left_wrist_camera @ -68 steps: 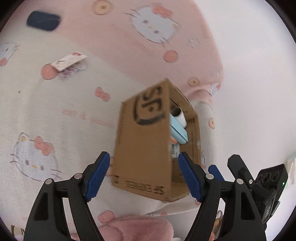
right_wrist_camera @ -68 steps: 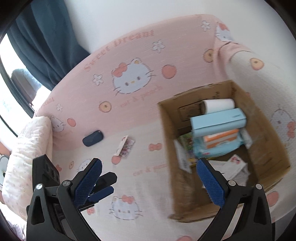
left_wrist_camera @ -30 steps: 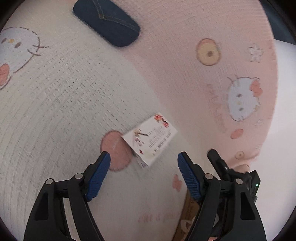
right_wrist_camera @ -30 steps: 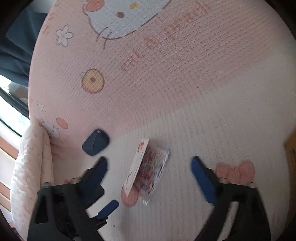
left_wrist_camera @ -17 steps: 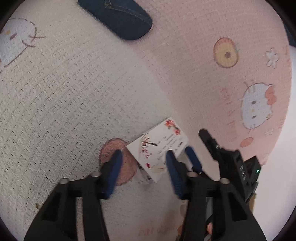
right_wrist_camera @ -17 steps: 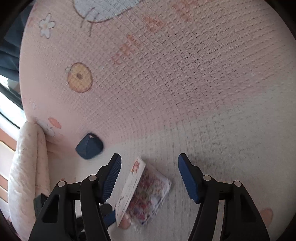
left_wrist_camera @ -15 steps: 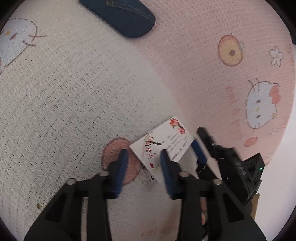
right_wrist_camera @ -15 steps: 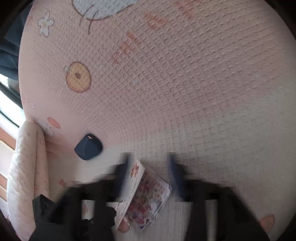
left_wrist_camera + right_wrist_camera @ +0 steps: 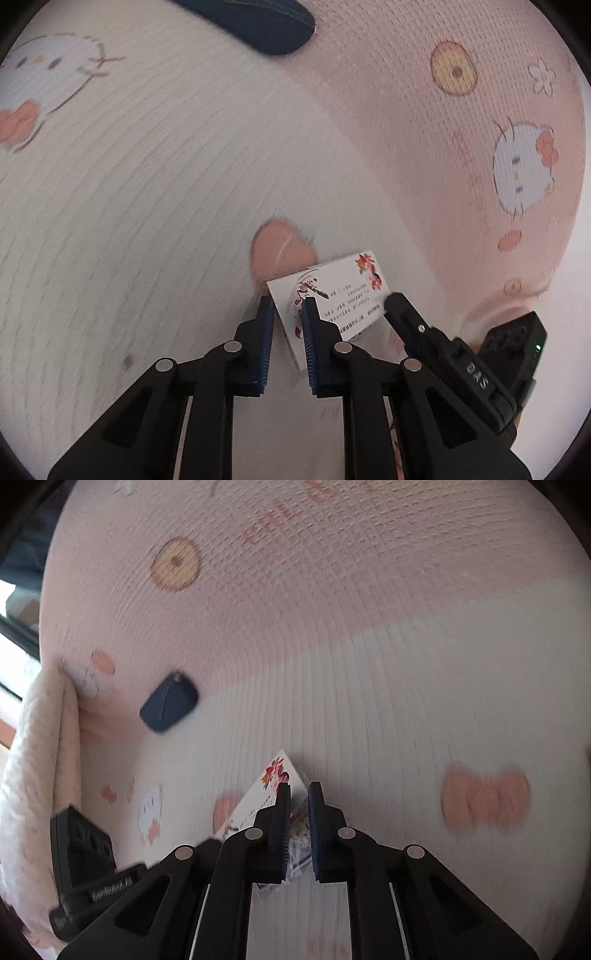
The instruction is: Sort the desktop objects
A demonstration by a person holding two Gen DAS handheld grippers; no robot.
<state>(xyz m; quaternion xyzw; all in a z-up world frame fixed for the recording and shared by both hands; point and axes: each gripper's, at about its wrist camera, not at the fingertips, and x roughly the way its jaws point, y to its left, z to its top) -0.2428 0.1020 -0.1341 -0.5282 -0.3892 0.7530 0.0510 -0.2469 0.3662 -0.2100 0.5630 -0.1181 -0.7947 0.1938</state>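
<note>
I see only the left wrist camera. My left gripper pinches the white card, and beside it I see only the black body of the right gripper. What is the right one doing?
Observer: The right gripper is shut on the same card packet, jaws almost together.
Operator: Is something behind the white card?
Observer: Yes, a colourful sheet in clear wrap shows between those jaws.
Operator: What lies beyond the pouch?
Observer: A pale quilted cushion, left of the dark blue pouch.
</note>
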